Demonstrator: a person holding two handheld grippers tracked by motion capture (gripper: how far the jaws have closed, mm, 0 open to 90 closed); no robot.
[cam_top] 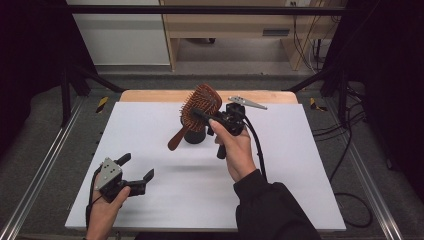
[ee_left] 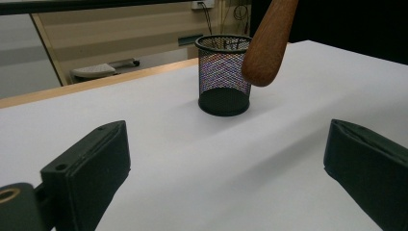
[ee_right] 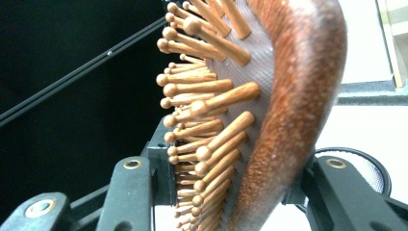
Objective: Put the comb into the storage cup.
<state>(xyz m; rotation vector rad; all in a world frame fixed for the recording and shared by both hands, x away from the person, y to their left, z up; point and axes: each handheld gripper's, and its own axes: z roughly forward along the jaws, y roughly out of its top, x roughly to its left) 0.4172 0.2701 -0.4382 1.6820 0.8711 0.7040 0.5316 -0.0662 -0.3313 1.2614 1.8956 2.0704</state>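
Hairbrush (cam_top: 200, 108) up in the air, folks, clamped by its bristled head in the right claw (cam_top: 216, 119), handle slanting down and toward the left, passing in front of the black mesh cup (cam_top: 194, 135) in the high view. The right gripper view shows it plainly: one jaw presses on the wooden bristle tips, the other on the smooth rounded back of the hairbrush (ee_right: 269, 110), with the rim of the cup (ee_right: 370, 166) peeking out low behind. The left claw (cam_top: 136, 174) hangs low near the front-left part of the white tabletop (cam_top: 300, 165), jaws wide apart and nothing between them, well clear of the action. From its own view the cup (ee_left: 224, 79) stands upright with the handle end of the hairbrush (ee_left: 267, 43) dangling beside its rim, not inside it.

Now, the risks. That grip sits on springy pegs and a curved, polished back, so the head could swivel or slip out if the hand tilts sharply. The handle is off to one side of the opening; lower it like this and it likely strikes the rim or the wall. The cup looks light and nothing steadies it, so a knock could tip it or shove it across the tabletop. And a long brush in a short cup may topple it once let go.
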